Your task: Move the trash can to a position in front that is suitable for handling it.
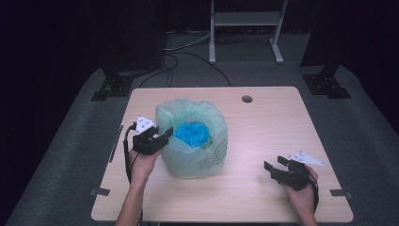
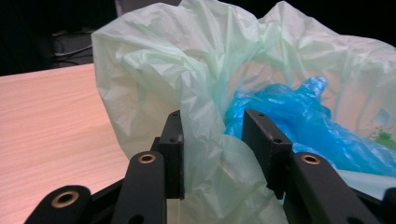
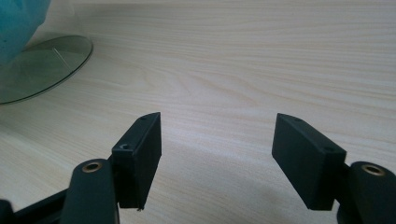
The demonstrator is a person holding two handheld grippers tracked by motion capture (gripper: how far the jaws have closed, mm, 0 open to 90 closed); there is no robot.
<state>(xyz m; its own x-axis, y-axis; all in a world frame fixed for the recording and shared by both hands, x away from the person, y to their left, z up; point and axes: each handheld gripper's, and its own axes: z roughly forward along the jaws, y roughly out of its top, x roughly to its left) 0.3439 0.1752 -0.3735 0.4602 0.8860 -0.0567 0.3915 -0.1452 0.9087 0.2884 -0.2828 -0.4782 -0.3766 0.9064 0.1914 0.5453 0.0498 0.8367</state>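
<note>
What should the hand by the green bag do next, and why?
Probably squeeze shut. The left gripper has its jaws apart on either side of a fold of the green bag's rim, so closing would likely grab it. The right gripper waits open over the table.

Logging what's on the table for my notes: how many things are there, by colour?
Pale green bag: 1
Blue bag inside it: 1
Black tools, left tool and right tool: 2
Total: 4
</note>
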